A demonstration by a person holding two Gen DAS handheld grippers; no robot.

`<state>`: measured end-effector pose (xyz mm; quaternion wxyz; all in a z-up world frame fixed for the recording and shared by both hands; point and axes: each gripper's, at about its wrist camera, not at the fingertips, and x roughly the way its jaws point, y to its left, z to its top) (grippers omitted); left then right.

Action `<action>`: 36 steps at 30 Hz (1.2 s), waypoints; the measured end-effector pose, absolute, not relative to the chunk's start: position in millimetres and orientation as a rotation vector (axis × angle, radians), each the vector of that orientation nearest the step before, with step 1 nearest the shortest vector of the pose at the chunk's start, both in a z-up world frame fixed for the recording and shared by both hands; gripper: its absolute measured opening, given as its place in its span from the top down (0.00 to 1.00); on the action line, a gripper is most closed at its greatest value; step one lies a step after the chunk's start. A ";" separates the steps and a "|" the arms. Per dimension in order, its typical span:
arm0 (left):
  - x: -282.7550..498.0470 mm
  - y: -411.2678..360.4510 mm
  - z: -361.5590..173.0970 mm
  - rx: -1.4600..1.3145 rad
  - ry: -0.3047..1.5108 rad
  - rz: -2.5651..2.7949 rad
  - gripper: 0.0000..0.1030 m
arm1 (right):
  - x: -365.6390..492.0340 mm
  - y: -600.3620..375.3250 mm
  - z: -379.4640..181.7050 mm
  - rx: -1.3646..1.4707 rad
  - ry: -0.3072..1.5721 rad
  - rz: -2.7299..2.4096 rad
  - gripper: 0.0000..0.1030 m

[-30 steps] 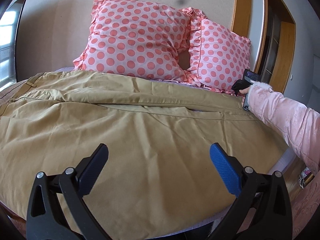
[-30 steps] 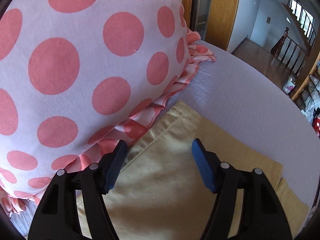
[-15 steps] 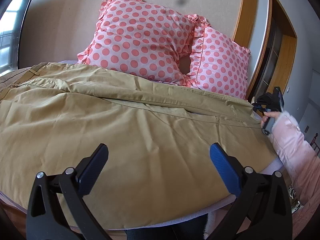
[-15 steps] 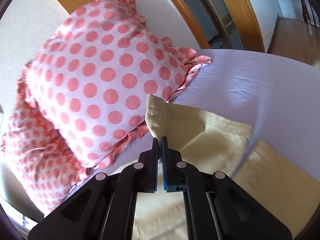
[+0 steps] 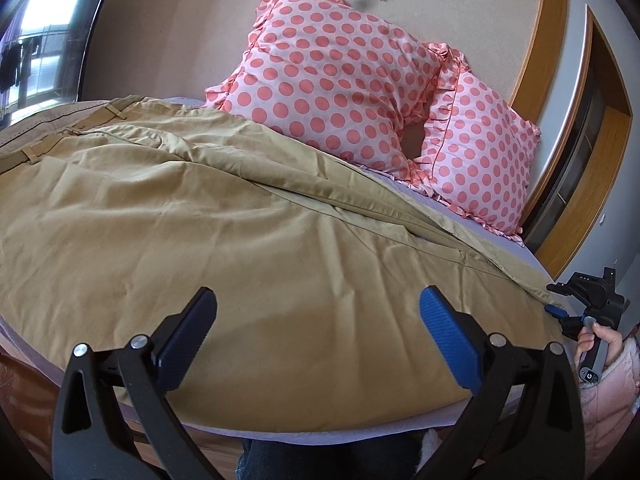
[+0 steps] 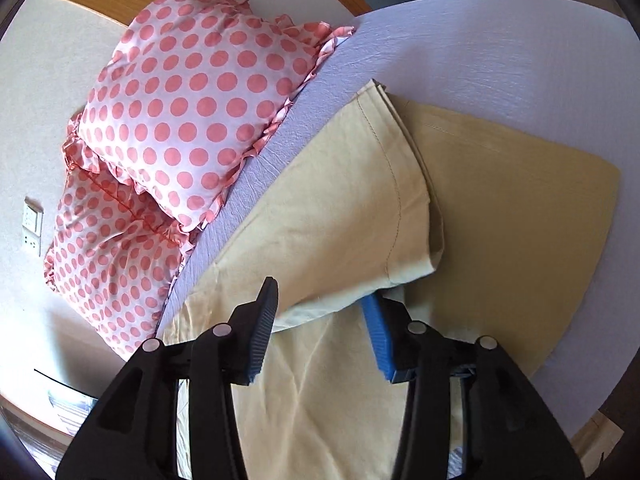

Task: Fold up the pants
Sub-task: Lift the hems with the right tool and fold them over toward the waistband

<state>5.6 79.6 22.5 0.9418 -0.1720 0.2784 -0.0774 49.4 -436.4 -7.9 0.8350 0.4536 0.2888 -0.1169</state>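
Tan pants (image 5: 240, 220) lie spread across the bed, waistband at the far left. My left gripper (image 5: 316, 332) is open and empty, hovering over the near pant leg. In the right wrist view my right gripper (image 6: 320, 332) is open; the far leg's hem end (image 6: 360, 208) lies folded over the other leg (image 6: 520, 208), its edge resting loose between the fingers. The right gripper also shows at the bed's right edge in the left wrist view (image 5: 560, 312).
Two pink polka-dot pillows (image 5: 332, 72) lean against the wall at the head of the bed, close to the pants. The lilac bed sheet (image 6: 500, 40) extends beyond the hems. A wooden door frame (image 5: 600, 160) stands at the right.
My right gripper closed on the far leg's hem, pulled it away from the pillows over the other leg, then opened and let it drop. The left gripper stayed open, its view tilting.
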 end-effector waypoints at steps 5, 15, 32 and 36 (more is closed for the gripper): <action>18.5 105.8 32.6 -0.438 0.597 -0.158 0.02 | 53.6 -442.8 -15.1 0.999 0.546 -0.280 0.58; 95.6 172.3 91.2 -0.519 0.581 -0.166 0.02 | 1.1 -463.7 -11.2 0.967 0.205 -0.052 0.98; 271.5 241.2 45.5 -0.651 0.864 0.156 0.90 | -22.1 -477.9 -24.1 0.996 0.190 -0.045 0.98; 198.6 231.3 78.1 -0.542 0.731 0.104 0.90 | -28.3 -482.1 -17.5 0.970 0.174 -0.065 0.98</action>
